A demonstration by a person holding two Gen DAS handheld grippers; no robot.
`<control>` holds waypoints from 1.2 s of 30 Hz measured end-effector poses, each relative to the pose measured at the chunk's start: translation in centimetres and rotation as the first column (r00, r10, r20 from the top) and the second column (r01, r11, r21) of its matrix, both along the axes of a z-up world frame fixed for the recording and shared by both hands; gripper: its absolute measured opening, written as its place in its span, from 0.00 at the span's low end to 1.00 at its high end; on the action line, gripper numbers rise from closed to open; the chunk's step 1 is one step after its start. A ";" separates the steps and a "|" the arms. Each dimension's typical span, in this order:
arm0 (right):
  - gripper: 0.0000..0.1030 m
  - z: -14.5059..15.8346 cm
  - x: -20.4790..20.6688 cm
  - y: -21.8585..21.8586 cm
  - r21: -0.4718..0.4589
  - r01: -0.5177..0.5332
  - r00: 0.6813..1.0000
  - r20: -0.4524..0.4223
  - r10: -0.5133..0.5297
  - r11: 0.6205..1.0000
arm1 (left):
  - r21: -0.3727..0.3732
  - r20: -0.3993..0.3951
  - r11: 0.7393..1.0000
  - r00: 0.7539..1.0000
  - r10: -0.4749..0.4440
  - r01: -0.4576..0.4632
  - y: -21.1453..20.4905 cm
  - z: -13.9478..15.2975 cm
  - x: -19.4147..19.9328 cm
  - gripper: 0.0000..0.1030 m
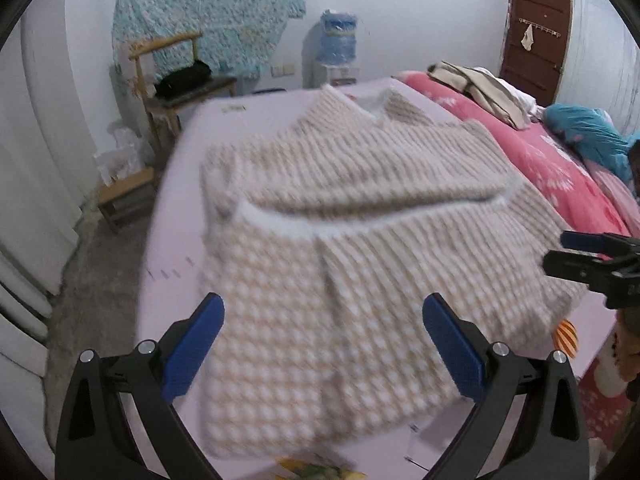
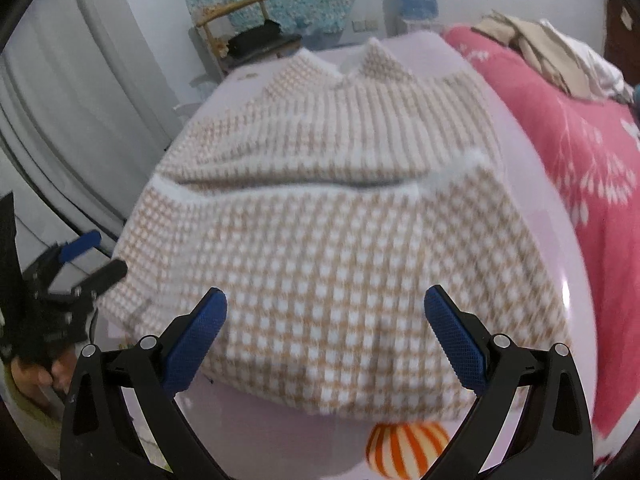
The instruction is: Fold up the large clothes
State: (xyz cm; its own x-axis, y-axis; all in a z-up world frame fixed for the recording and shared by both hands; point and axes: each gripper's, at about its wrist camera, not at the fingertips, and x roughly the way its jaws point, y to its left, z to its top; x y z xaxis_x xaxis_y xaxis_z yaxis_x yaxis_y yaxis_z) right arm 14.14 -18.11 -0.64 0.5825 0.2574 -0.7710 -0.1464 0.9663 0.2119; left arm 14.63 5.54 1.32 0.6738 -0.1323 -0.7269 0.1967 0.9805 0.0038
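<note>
A large beige-and-white checked knit garment (image 1: pixel 352 216) lies on a pale lilac mat (image 1: pixel 184 208), its upper part folded down so a white-trimmed edge crosses the middle. The same garment (image 2: pixel 328 240) fills the right wrist view. My left gripper (image 1: pixel 323 320) hangs open above the garment's near left part, nothing between its blue pads. My right gripper (image 2: pixel 325 316) is open too, over the near hem. The right gripper (image 1: pixel 592 260) shows at the left view's right edge, the left gripper (image 2: pixel 76 268) at the right view's left edge, with a hand under it.
A pink floral bedspread (image 1: pixel 552 160) with piled clothes (image 1: pixel 480 88) runs along the right. A wooden chair (image 1: pixel 176 80) holding a dark item, a water dispenser (image 1: pixel 338 44) and a brown door (image 1: pixel 536 36) stand behind. A striped orange ball (image 2: pixel 404 448) sits at the mat's near edge.
</note>
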 end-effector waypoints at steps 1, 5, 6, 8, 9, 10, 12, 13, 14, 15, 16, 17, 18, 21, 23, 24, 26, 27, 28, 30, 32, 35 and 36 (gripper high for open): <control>0.92 0.3 0.5 -0.1 0.000 -0.005 1.000 0.007 0.005 1.000 | 0.000 0.009 1.000 1.000 -0.001 0.001 0.3 0.4 0.4 0.95; 0.92 2.2 2.5 -0.6 0.013 -0.034 0.999 0.029 0.034 0.999 | 0.016 0.062 1.000 0.998 0.017 -0.018 1.8 2.8 2.7 0.95; 0.92 2.7 2.9 -0.7 0.008 -0.036 0.999 0.037 0.036 0.999 | 0.025 0.078 0.999 0.997 0.020 -0.022 2.2 3.5 3.5 0.95; 0.92 3.6 4.6 -0.9 -0.011 -0.048 0.997 0.064 0.049 0.999 | 0.040 0.101 0.999 0.995 0.020 -0.024 2.0 4.3 5.0 0.95; 0.92 3.9 5.5 -1.0 -0.020 -0.052 0.996 0.070 0.053 0.998 | 0.056 0.115 0.998 0.993 0.023 -0.029 2.2 4.9 6.0 0.95; 0.92 4.3 6.6 -1.4 -0.034 -0.053 0.995 0.079 0.055 0.998 | 0.063 0.125 0.997 0.992 0.024 -0.032 2.1 5.3 7.0 0.95; 0.92 4.6 8.7 -2.2 -0.058 -0.040 0.995 0.087 0.045 0.997 | 0.056 0.142 0.998 0.990 0.017 -0.026 2.3 6.1 9.2 0.95; 0.92 4.9 10.1 -2.7 -0.071 -0.044 0.995 0.090 0.050 0.997 | 0.054 0.142 0.998 0.990 0.018 -0.026 2.3 6.2 10.3 0.95; 0.92 5.1 11.3 -3.2 -0.070 -0.050 0.995 0.088 0.056 0.996 | 0.048 0.140 0.999 0.990 0.014 -0.020 2.2 6.4 11.8 0.95; 0.92 5.2 12.7 -3.6 -0.058 -0.056 0.995 0.083 0.061 0.997 | 0.038 0.138 0.999 0.990 0.006 -0.011 2.1 6.4 13.3 0.95; 0.92 5.1 13.7 -3.9 -0.046 -0.061 0.995 0.078 0.065 0.997 | 0.034 0.132 0.999 0.991 0.003 -0.007 1.7 6.3 14.6 0.95; 0.92 5.1 15.3 -4.3 -0.025 -0.067 0.995 0.069 0.069 0.997 | 0.030 0.125 1.000 0.992 0.002 -0.006 1.5 6.2 16.0 0.95; 0.92 5.0 17.1 -4.7 -0.006 -0.059 0.997 0.055 0.059 0.998 | 0.010 0.113 1.000 0.994 -0.003 0.002 1.2 6.0 18.0 0.95; 0.92 4.6 22.1 -5.5 0.060 -0.043 0.999 0.013 0.043 0.997 | -0.044 0.053 0.999 0.999 0.008 -0.006 0.1 5.1 23.7 0.92; 0.92 4.3 24.9 -5.7 0.096 -0.033 0.999 -0.021 0.035 0.995 | -0.105 0.009 0.994 1.000 0.010 -0.009 -0.5 4.4 27.2 0.87; 0.92 4.0 26.2 -5.7 0.114 -0.027 0.999 -0.037 0.032 0.993 | -0.128 -0.012 0.992 1.000 0.018 -0.019 -0.9 4.0 29.1 0.87; 0.89 3.5 29.2 -5.7 0.131 -0.012 0.998 -0.063 0.021 0.991 | -0.159 -0.040 0.987 0.999 0.003 -0.009 -2.0 3.5 32.1 0.86; 0.87 3.2 30.9 -5.5 0.140 -0.003 0.997 -0.077 0.014 0.990 | -0.180 -0.056 0.984 0.998 -0.001 -0.009 -2.5 3.1 34.0 0.86; 0.85 3.0 32.0 -5.5 0.149 0.002 0.996 -0.087 0.011 0.989 | -0.202 -0.071 0.979 0.997 -0.008 -0.006 -2.8 2.7 34.9 0.86; 0.83 2.5 34.6 -5.3 0.172 0.017 0.994 -0.109 0.002 0.985 | -0.280 -0.145 0.960 0.989 -0.040 -0.002 -3.6 1.3 37.9 0.86; 0.79 2.0 36.5 -5.2 0.190 0.039 0.992 -0.127 -0.014 0.981 | -0.351 -0.218 0.936 0.973 -0.074 -0.008 -4.2 -0.1 40.0 0.86; 0.71 0.9 38.7 -4.8 0.219 0.059 0.985 -0.169 -0.022 0.974 | -0.388 -0.240 0.919 0.970 -0.028 -0.070 -4.3 -1.6 41.7 0.81; 0.67 0.4 39.4 -4.6 0.224 0.066 0.982 -0.188 -0.023 0.972 | -0.385 -0.253 0.918 0.967 -0.008 -0.093 -4.3 -2.2 42.2 0.78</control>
State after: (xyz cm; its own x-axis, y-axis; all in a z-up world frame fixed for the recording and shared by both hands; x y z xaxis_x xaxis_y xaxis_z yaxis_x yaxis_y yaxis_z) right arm 53.59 -22.66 -0.28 0.4520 0.4154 -0.7894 -0.0423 0.8939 0.4462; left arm 56.81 1.24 -0.87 0.4931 -0.4144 -0.7649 0.1000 0.9004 -0.4234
